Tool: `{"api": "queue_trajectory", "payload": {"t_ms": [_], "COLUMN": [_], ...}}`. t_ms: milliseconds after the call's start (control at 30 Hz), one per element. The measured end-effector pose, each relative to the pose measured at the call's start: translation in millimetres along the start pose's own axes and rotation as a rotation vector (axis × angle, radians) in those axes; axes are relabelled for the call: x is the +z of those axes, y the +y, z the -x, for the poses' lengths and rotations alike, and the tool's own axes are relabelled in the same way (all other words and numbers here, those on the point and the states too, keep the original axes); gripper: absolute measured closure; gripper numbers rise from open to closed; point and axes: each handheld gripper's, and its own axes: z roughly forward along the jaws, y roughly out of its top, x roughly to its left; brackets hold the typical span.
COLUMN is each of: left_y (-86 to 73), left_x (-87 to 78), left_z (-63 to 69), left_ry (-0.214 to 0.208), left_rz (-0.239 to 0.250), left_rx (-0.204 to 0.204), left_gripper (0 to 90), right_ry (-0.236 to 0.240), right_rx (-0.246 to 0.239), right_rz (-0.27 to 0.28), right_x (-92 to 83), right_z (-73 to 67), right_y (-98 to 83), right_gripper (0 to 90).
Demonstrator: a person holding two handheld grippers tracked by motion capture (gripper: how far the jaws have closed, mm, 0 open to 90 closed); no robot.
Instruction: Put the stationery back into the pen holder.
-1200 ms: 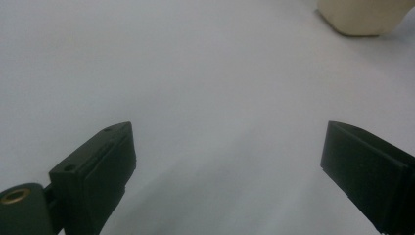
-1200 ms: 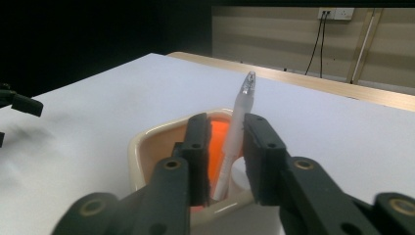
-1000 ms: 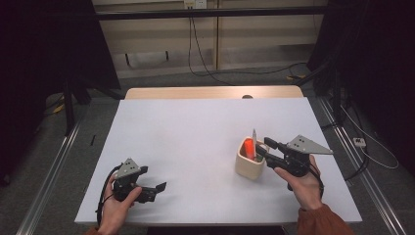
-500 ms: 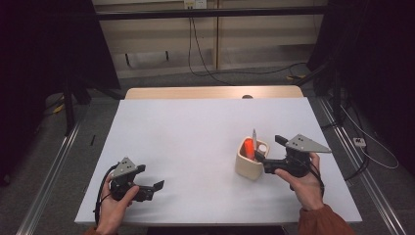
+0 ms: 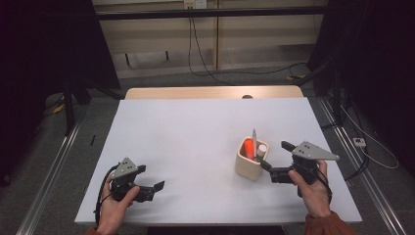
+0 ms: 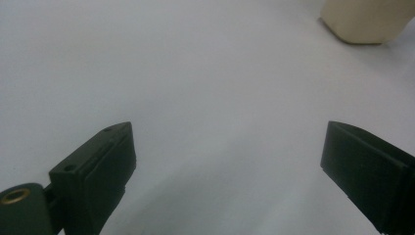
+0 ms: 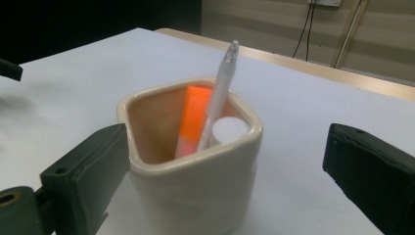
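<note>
Cream holder cup (image 5: pixel 250 164) is being seen upright on the white bench (image 5: pixel 195 142), right of centre, mouth facing up. White pen (image 7: pixel 220 90) is being kept inside it, long axis near vertical, tip leaning slightly up and away in the right gripper view. Orange marker (image 7: pixel 193 117) and a white-capped item (image 7: pixel 229 129) are also being held in the cup. Right hand-held gripper (image 5: pixel 274 159) is being held just beside the cup, jaws just opened, released, gripping nothing. Left hand-held gripper (image 5: pixel 151 185) is resting well apart, released, empty.
</note>
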Motion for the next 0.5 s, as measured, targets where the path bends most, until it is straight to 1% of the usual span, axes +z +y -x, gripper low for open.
{"api": "queue_trajectory", "payload": {"t_ms": [167, 267, 467, 500], "left_y": [0.0, 0.0, 0.2, 0.4], "left_x": [-0.9, -1.2, -1.2, -1.2], "left_z": [0.0, -0.1, 0.1, -0.3], "left_ry": [0.004, 0.006, 0.003, 0.005], "left_rz": [0.003, 0.002, 0.008, 0.009], "left_rx": [-0.001, -0.002, -0.004, 0.003], "left_gripper": [6.1, 6.1, 6.1, 6.1], "right_ry": [-0.008, -0.02, -0.033, -0.037], "right_rx": [0.004, 0.008, 0.013, 0.015], "right_rz": [-0.015, -0.024, -0.049, -0.053], "right_x": [-5.8, -9.2, -14.8, -16.0], "right_z": [2.0, 3.6, 8.0, 8.6], "right_y": [-6.5, -10.8, -22.1, -23.7], "right_gripper": [3.9, 4.0, 4.6, 4.6]}}
